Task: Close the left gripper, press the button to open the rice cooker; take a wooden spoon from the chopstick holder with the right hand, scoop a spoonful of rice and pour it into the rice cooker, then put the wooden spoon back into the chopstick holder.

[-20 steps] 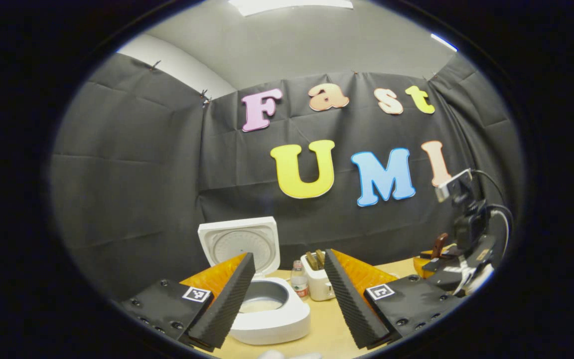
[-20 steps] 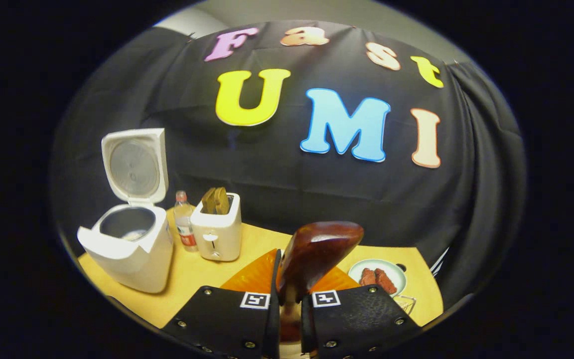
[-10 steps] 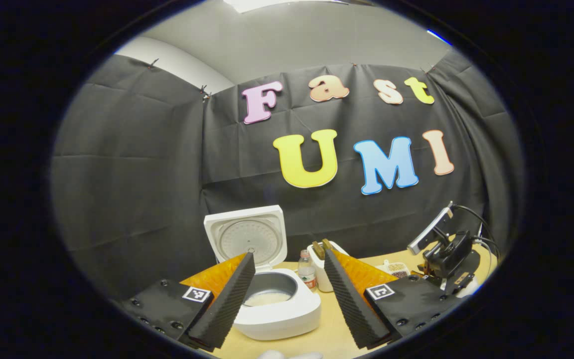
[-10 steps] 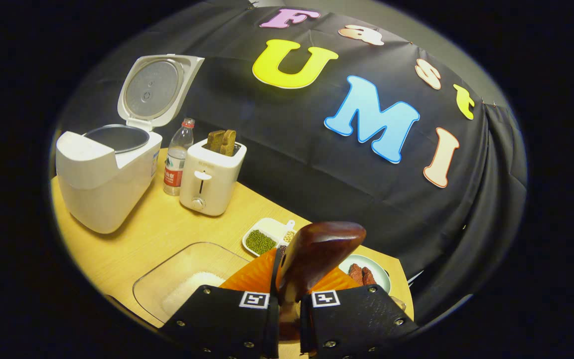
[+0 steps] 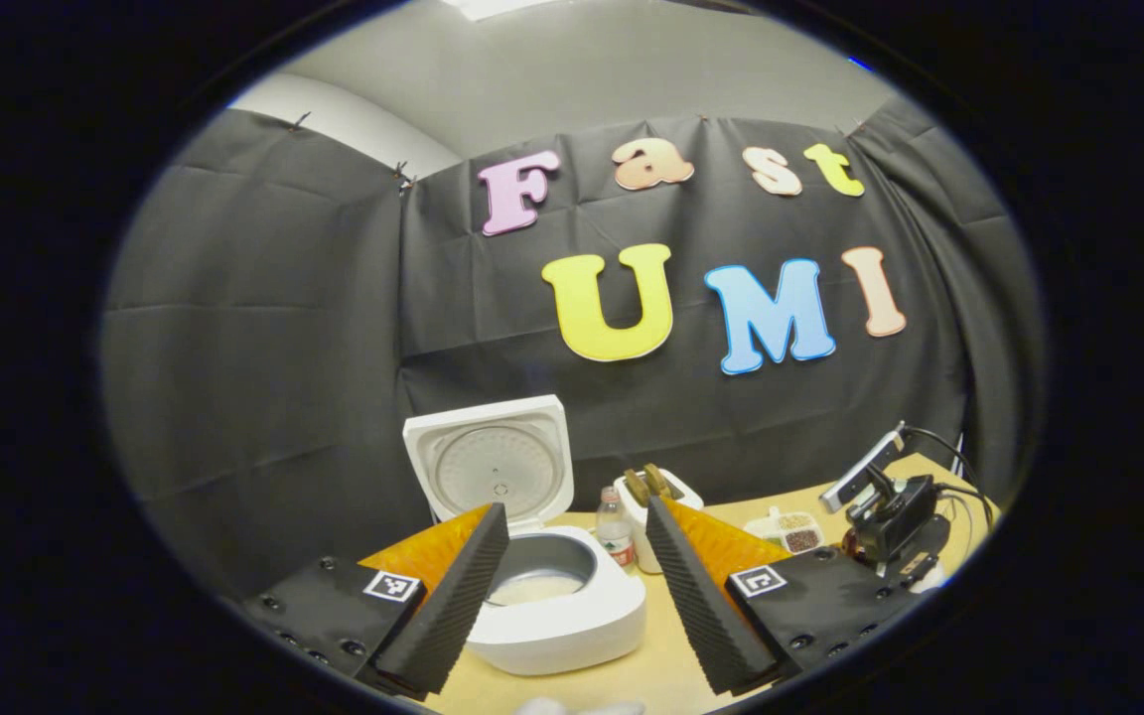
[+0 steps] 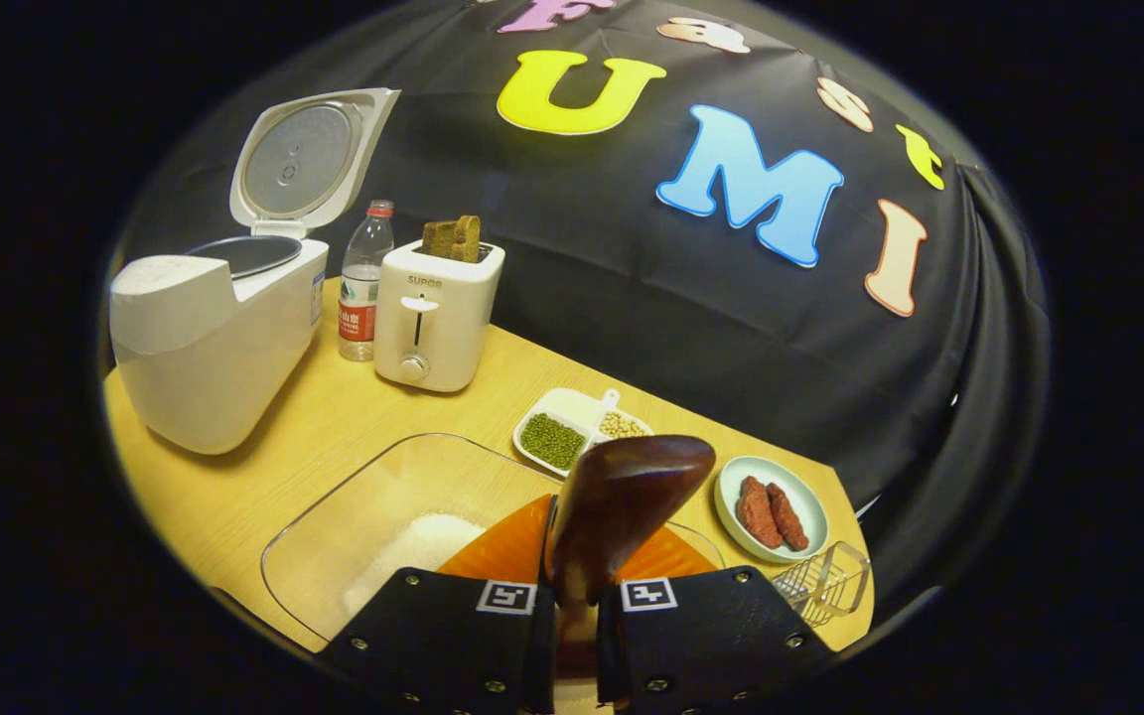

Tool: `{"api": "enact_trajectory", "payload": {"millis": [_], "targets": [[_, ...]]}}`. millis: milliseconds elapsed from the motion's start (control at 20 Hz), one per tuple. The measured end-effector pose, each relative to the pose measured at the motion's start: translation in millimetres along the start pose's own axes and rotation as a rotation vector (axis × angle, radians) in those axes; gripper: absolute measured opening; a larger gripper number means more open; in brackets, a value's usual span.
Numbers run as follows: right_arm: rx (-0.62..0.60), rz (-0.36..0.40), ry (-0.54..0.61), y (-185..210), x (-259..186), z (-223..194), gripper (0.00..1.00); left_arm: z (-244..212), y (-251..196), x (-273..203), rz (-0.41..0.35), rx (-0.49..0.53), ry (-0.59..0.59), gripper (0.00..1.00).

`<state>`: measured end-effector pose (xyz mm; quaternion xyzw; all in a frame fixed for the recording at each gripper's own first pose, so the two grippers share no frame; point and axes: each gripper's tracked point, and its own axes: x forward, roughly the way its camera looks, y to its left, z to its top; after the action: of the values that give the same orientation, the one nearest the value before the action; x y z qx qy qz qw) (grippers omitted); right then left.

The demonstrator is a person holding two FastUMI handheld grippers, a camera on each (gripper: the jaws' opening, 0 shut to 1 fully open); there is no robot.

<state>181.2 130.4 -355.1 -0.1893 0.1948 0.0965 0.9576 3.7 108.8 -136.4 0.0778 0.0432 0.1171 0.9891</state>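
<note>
The white rice cooker stands with its lid up, and pale rice lies in its pot. My left gripper is open in front of it with nothing between its fingers. My right gripper is shut on the stem of a dark wooden spoon, whose bowl sticks up ahead of the fingers. It hovers over a glass tray holding white rice. In the right gripper view the rice cooker is at the left, lid raised. The right gripper also appears far right in the left gripper view.
A white toaster with bread and a water bottle stand behind the cooker. A divided dish of beans, a plate of red meat and a small wire holder sit toward the table's right end.
My right gripper, still holding the spoon, has tipped down and come lower over the glass tray of rice. The left gripper stays open and has barely shifted.
</note>
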Motion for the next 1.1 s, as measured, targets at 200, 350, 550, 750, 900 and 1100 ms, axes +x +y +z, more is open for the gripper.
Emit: {"api": "enact_trajectory", "payload": {"millis": [200,350,550,750,900,1100], "targets": [[0.123,0.047,0.029,16.5,0.2,1.6,0.17,3.1,2.6,3.0,-0.002,0.004,0.004,0.98],[0.229,0.097,0.047,33.1,-0.6,4.8,0.17,5.1,5.2,3.6,0.000,0.010,-0.003,0.96],[0.385,0.174,0.065,57.2,-0.2,12.9,0.17,5.3,9.8,3.0,0.006,0.016,0.000,0.96],[0.595,0.256,0.068,65.1,-2.5,26.9,0.17,6.5,15.2,3.0,0.014,0.020,0.002,0.99],[0.753,0.276,0.095,52.4,0.8,19.9,0.17,7.0,14.2,4.3,0.014,0.017,0.001,0.99],[0.959,0.278,0.116,22.5,1.8,6.9,0.17,11.7,12.0,7.1,0.011,0.018,-0.005,0.97]]}}
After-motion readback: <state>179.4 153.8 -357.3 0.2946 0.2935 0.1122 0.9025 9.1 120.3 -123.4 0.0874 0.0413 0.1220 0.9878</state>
